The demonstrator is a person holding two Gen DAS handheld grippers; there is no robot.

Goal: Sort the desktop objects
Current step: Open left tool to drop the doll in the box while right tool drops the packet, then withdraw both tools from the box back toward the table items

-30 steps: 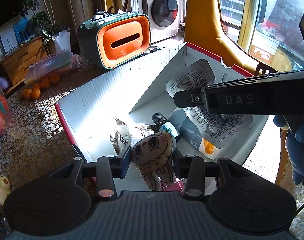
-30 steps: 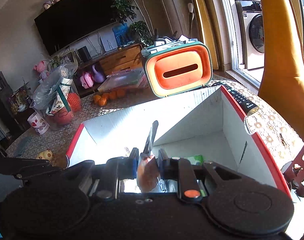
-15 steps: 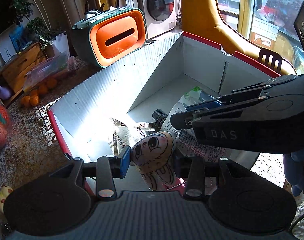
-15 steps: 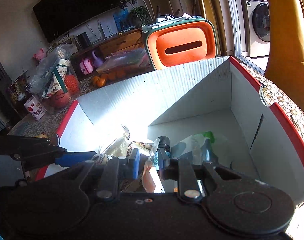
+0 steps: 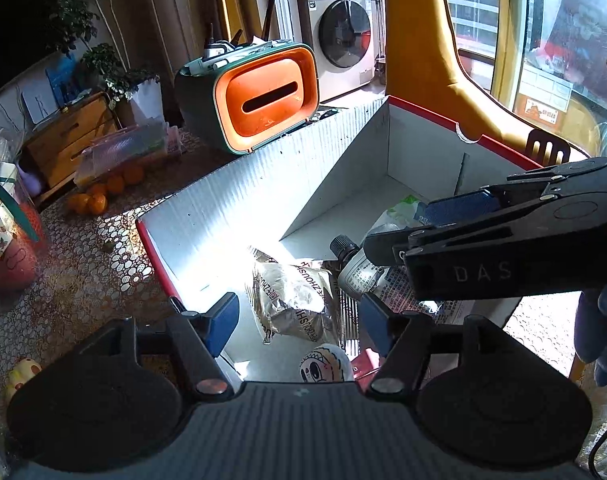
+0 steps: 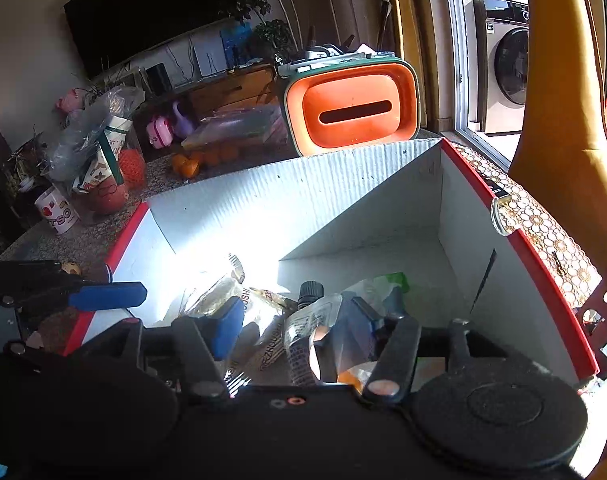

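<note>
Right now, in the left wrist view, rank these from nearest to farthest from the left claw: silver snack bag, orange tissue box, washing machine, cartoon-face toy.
1. Cartoon-face toy: in the box, just below the open left claw.
2. Silver snack bag: on the box floor, just ahead.
3. Orange tissue box: on the table beyond the box's far wall.
4. Washing machine: across the room, by the window.

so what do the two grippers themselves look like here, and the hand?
Both are matte black with two round discs at the base and metal pivot screws. The left gripper has blue finger pads. The right gripper has the same blue pads and, seen from the left wrist, "DAS" lettering on its side. The right hand wears a blue glove.
</note>
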